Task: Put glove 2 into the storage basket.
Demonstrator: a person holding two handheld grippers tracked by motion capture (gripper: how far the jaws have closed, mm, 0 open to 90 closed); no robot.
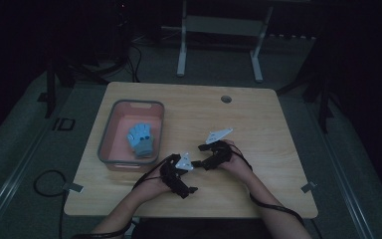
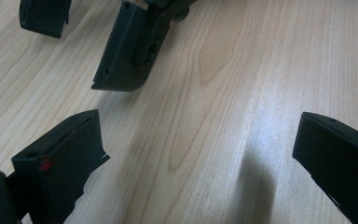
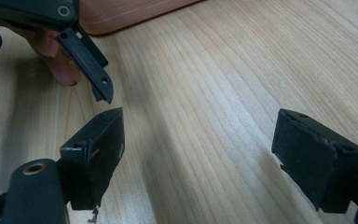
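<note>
Low in the middle of the high view, the left gripper (image 1: 191,189) and right gripper (image 1: 199,148) hover close together over the bare wooden worktop (image 1: 258,129), each with jaws spread and holding nothing. Left of centre, a blue glove (image 1: 141,139) lies inside the pink bin (image 1: 110,130).

Wooden table (image 1: 258,119), pink basin (image 1: 110,130) on it

- Desk (image 2: 242,70): pale wood grain, smooth, with a soft sheen.
- Left tongs (image 2: 196,154) and right tongs (image 3: 200,154): matt black plastic, scuffed edges.
- Bin (image 1: 110,130) beside the left tongs: smooth pink plastic, grey rim.
</note>
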